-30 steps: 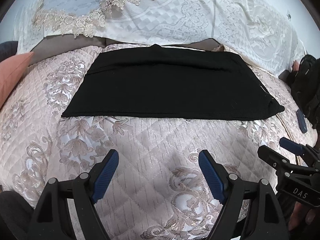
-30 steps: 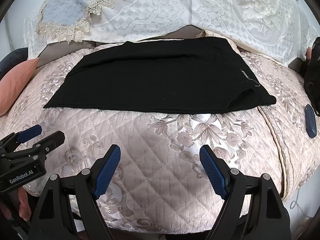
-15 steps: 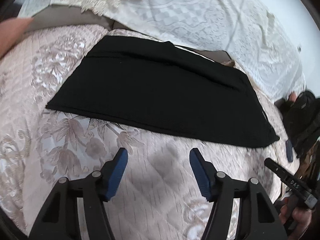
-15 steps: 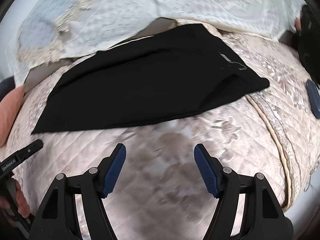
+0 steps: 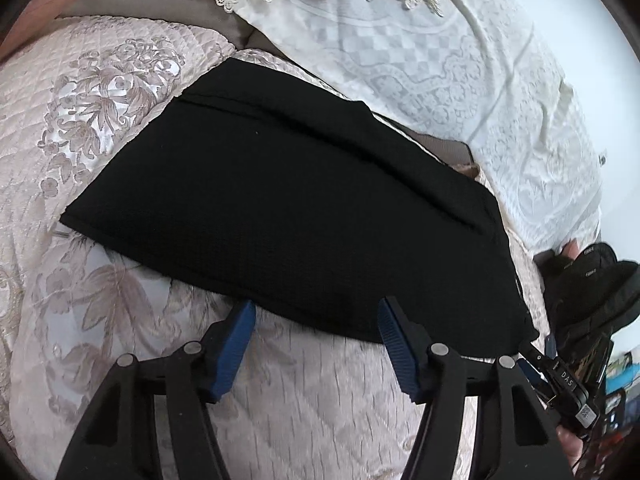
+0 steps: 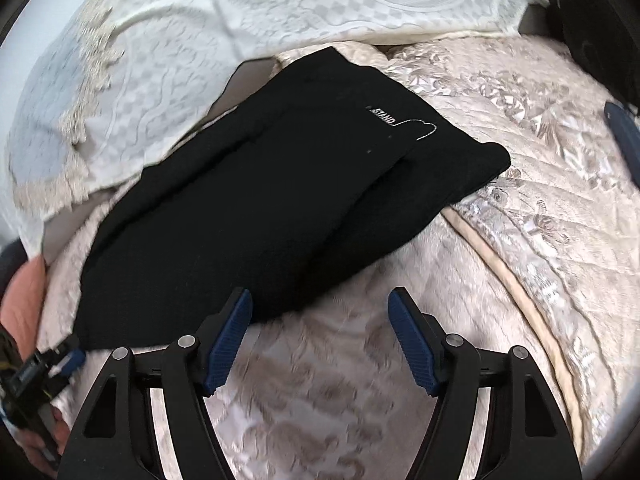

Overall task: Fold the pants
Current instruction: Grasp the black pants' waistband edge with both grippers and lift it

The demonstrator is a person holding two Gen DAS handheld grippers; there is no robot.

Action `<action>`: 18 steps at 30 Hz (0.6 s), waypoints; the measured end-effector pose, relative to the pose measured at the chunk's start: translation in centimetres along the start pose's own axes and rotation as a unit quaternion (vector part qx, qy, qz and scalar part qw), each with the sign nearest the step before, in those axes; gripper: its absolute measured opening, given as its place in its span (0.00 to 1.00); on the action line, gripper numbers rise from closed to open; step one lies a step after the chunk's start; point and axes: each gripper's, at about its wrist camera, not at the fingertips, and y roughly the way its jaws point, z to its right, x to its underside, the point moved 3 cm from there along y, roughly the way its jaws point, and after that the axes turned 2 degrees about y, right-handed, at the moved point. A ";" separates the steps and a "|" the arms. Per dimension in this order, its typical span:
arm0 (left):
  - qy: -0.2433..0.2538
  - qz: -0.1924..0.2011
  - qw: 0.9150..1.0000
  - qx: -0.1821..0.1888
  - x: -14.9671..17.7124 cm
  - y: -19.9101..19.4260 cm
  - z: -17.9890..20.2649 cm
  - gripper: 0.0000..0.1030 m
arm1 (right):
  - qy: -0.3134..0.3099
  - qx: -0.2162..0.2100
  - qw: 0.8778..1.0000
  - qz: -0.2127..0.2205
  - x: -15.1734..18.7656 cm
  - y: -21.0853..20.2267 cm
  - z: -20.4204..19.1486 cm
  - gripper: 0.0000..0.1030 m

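Black pants (image 5: pixel 296 208), folded lengthwise into one long strip, lie flat across a quilted pink floral bedspread (image 5: pixel 100 280). In the left wrist view my left gripper (image 5: pixel 316 306) hovers at the strip's near edge with its blue fingers apart; the fabric edge runs between the tips and nothing is pinched. In the right wrist view the pants (image 6: pixel 280 184) show a white label near the waistband end. My right gripper (image 6: pixel 319 297) is open at the near edge, its left fingertip (image 6: pixel 236 316) just over the cloth. Each view catches the other gripper at a lower corner.
A white lace cover (image 5: pixel 400 60) drapes behind the pants. A black bag (image 5: pixel 592 280) sits at the right end of the bed, with a dark blue flat object (image 6: pixel 624 140) close by. A peach pillow (image 6: pixel 20 292) lies at the left end.
Both grippers have moved forward and down to the pants' near edge and rolled, tilting the views. Their fingers stand somewhat closer together than a second ago.
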 end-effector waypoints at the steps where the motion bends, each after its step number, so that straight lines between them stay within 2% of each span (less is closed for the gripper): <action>1: -0.004 0.003 1.000 0.001 -0.1 0.1 -0.1 0.63 | 0.008 -0.004 1.000 0.004 -0.3 0.2 0.3 0.69; 5: -0.012 0.019 1.000 0.000 -0.8 0.6 -0.7 0.60 | 0.037 -0.019 0.999 0.017 -1.6 0.7 1.3 0.69; 8: -0.021 0.025 0.999 -0.006 -1.5 0.9 -1.2 0.52 | 0.054 -0.031 0.998 0.027 -2.5 1.1 1.9 0.69; 10: -0.026 0.028 0.999 -0.017 -2.0 1.2 -1.6 0.38 | 0.064 -0.036 0.997 0.032 -3.1 1.4 2.1 0.66; 11: -0.030 0.029 0.999 -0.022 -2.3 1.4 -1.9 0.33 | 0.066 -0.035 0.997 0.035 -3.4 1.5 2.3 0.59; 12: -0.037 0.028 0.999 -0.028 -2.5 1.5 -2.3 0.23 | 0.069 -0.034 0.996 0.036 -3.7 1.7 2.5 0.47; 13: -0.043 0.026 0.998 -0.032 -2.7 1.7 -2.7 0.14 | 0.076 -0.031 0.996 0.034 -4.0 2.0 2.8 0.40; 14: -0.048 0.024 0.998 -0.035 -2.8 1.8 -3.0 0.12 | 0.083 -0.027 0.996 0.034 -4.2 2.3 3.1 0.28; 15: -0.055 0.022 0.998 -0.031 -2.9 1.8 -3.3 0.08 | 0.090 -0.028 0.995 0.033 -4.4 2.5 3.5 0.20; 18: -0.053 0.021 0.998 -0.030 -3.0 1.4 -3.3 0.04 | 0.104 -0.045 0.993 0.033 -4.7 2.5 4.2 0.08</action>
